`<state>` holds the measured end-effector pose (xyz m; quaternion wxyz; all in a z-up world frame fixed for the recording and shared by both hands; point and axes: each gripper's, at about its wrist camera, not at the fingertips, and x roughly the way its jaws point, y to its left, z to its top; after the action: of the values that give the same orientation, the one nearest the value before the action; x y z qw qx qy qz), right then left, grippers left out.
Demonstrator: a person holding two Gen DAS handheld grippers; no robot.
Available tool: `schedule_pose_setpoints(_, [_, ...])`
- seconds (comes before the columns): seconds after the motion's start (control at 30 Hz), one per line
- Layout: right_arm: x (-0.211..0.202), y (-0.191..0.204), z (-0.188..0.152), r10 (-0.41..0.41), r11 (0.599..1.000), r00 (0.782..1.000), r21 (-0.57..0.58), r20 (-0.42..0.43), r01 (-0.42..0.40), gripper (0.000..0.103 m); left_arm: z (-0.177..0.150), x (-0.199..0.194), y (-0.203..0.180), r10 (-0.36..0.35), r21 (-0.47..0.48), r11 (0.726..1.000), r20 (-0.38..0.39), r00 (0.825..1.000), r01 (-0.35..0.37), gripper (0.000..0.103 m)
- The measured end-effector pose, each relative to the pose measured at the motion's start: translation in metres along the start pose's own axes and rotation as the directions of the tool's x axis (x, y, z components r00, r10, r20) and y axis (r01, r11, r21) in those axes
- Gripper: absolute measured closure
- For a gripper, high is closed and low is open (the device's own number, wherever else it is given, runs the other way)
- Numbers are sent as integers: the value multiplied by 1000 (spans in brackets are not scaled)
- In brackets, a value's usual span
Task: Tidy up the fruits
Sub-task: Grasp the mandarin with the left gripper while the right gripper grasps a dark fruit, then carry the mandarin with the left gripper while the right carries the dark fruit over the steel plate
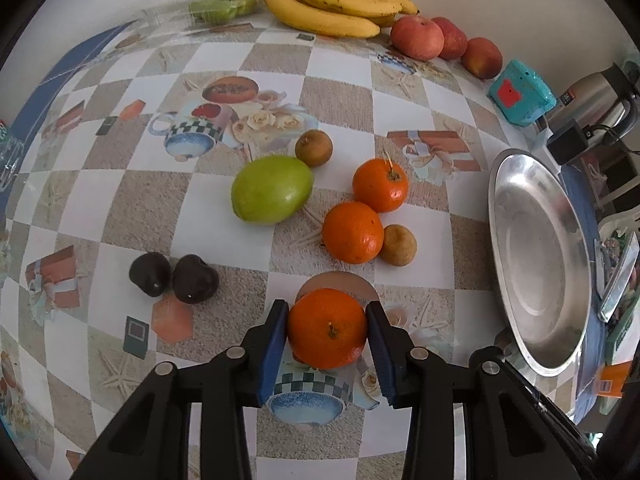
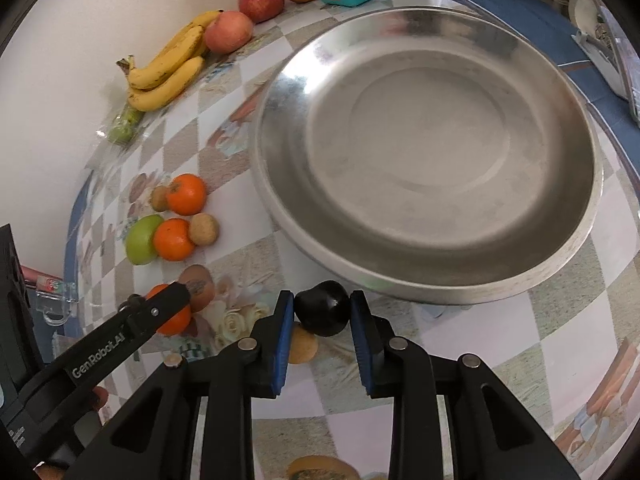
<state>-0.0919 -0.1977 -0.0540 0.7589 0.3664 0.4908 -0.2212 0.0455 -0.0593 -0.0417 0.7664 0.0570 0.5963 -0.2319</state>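
My left gripper (image 1: 327,330) is shut on an orange mandarin (image 1: 327,327) just above the tablecloth; it also shows in the right wrist view (image 2: 172,312). Two more mandarins (image 1: 353,232), a green mango (image 1: 272,190), two brown fruits (image 1: 314,147) and two dark plums (image 1: 174,279) lie ahead of it. My right gripper (image 2: 322,314) is shut on a dark plum (image 2: 322,313), held just before the near rim of the empty steel plate (image 2: 432,152). The plate is at the right in the left wrist view (image 1: 538,256).
Bananas (image 1: 332,4), red apples (image 1: 444,42) and bagged green fruit (image 1: 222,4) line the back wall. A teal box (image 1: 522,94) and a kettle (image 1: 600,96) stand beyond the plate. The table's edge with clutter runs behind the plate.
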Motion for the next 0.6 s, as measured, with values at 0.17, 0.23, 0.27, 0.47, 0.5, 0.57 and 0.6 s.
schedule_pose_setpoints(0.17, [-11, 13, -2, 18, 999, 999, -46, 29, -16, 74, 0, -13, 1, -9, -4, 1000, 30, 1000, 9, 61])
schedule_pose_setpoints(0.23, [-19, 19, -2, 27, 997, 998, -69, 50, -23, 74, 1, -17, 2, -12, -7, 1000, 44, 999, 12, 61])
schedule_pose_setpoints(0.27, [-22, 21, -2, 30, 997, 998, -76, 57, -26, 74, 1, -18, 1, -12, -9, 1000, 49, 999, 12, 61])
schedule_pose_setpoints(0.47, [-35, 31, 1, 36, 992, 994, -125, 108, -22, 74, 4, -24, 0, -14, -16, 1000, 78, 997, 15, 61])
schedule_pose_setpoints(0.5, [-36, 31, 2, 36, 992, 993, -125, 109, -23, 74, 5, -25, -1, -14, -15, 1000, 82, 996, 16, 61])
schedule_pose_setpoints(0.57, [-37, 28, 4, 35, 993, 993, -120, 113, -22, 74, 6, -27, -4, -21, -7, 1000, 99, 995, 21, 61])
schedule_pose_setpoints(0.6, [-38, 26, 6, 25, 993, 992, -117, 121, -10, 74, 6, -28, -6, -23, -2, 1000, 106, 994, 23, 61])
